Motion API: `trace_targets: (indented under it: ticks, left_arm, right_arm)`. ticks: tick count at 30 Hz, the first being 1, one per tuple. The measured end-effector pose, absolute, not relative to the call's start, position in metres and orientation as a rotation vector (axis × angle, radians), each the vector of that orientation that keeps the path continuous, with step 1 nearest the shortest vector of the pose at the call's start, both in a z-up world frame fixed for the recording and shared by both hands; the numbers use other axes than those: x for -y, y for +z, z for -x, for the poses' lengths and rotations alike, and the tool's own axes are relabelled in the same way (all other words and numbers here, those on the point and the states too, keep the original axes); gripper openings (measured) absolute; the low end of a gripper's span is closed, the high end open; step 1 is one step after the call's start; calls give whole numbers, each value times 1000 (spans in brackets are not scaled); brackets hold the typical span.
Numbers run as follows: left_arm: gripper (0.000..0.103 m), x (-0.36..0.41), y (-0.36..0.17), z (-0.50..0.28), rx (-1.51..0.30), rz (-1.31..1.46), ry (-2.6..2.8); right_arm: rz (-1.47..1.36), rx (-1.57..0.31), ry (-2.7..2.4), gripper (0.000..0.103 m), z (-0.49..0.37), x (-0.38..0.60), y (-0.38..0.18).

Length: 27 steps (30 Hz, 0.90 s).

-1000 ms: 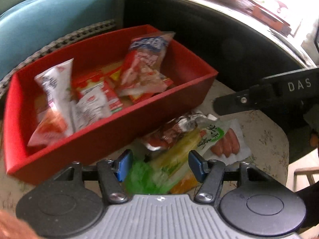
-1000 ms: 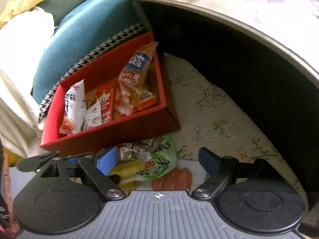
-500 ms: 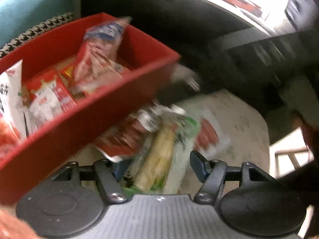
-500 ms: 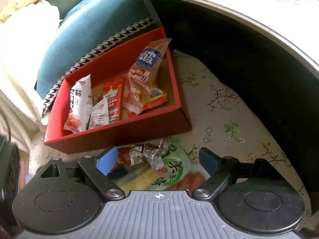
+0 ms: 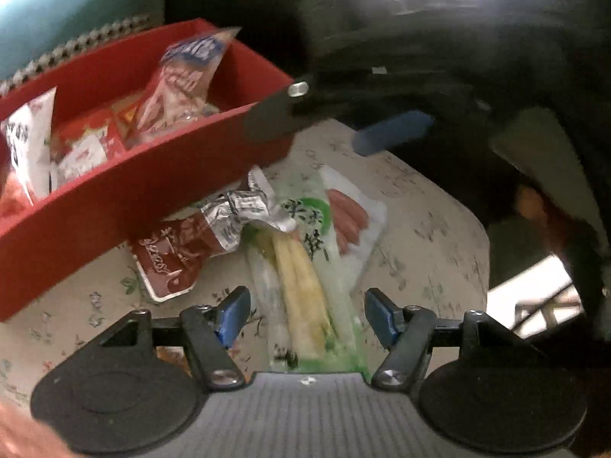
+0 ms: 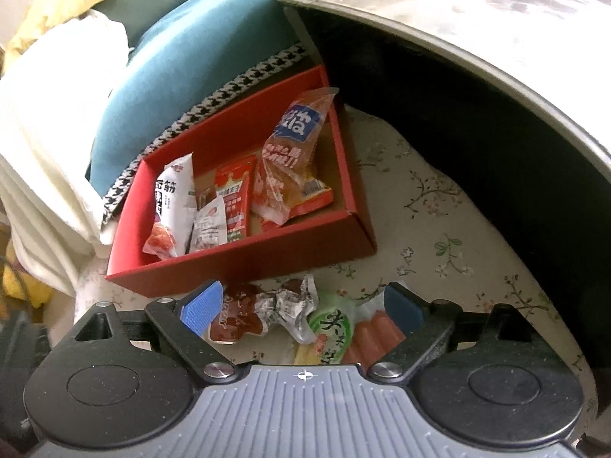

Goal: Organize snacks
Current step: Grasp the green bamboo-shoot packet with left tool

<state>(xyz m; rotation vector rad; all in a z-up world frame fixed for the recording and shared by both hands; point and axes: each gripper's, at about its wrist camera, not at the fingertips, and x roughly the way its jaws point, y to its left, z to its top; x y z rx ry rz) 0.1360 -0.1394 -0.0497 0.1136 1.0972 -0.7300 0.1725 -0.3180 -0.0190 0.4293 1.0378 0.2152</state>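
Observation:
A red box point(image 6: 267, 255) holds several snack packets, among them a tall orange and blue bag point(image 6: 294, 152) and a white packet point(image 6: 173, 198). In front of it on the flowered cloth lie a crumpled dark red packet point(image 5: 179, 252), a green and yellow corn packet point(image 5: 305, 278) and a sausage packet point(image 5: 351, 221). My left gripper point(image 5: 307, 316) stands open over the corn packet, which lies between its fingers without the pads touching it. My right gripper point(image 6: 301, 307) is open wide above the crumpled packet point(image 6: 248, 313) and the green packet point(image 6: 332, 328). It looms blurred as the right gripper point(image 5: 328, 133) in the left wrist view.
A curved grey tabletop point(image 6: 458, 38) overhangs the flowered cloth point(image 6: 439, 210), with dark space under it. A teal cushion point(image 6: 191, 38), houndstooth fabric point(image 6: 214, 91) and white cloth point(image 6: 49, 133) lie behind and left of the box.
My left gripper has slid right along the loose packets, so the box now sits further left in its view and the right gripper looms closer. The right gripper has barely moved.

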Motion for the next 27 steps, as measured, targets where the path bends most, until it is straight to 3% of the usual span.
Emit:
trace_targets:
  ticks: [6, 11, 17, 19, 22, 27]
  left_arm:
    - [62, 159, -62, -144, -1109, -81, -617]
    - [32, 170, -62, -128, -1064, -216, -578]
    - [27, 144, -51, -113, -1101, -192, -551]
    - [14, 126, -41, -107, -1107, -157, -562]
    - [6, 102, -30, -101, -1112, -88, -562]
    - [7, 87, -28, -101, -1099, -99, -573]
  right_arm:
    - [-452, -1006, 202, 95, -168, 331, -14]
    - [-447, -984, 201, 95, -165, 334, -10]
    - [-379, -995, 246, 91, -164, 321, -8]
    - [-337, -1010, 269, 90, -163, 310, -10]
    - [-266, -1035, 309, 90, -164, 293, -12]
    - [-156, -1062, 328, 90, -168, 270, -16]
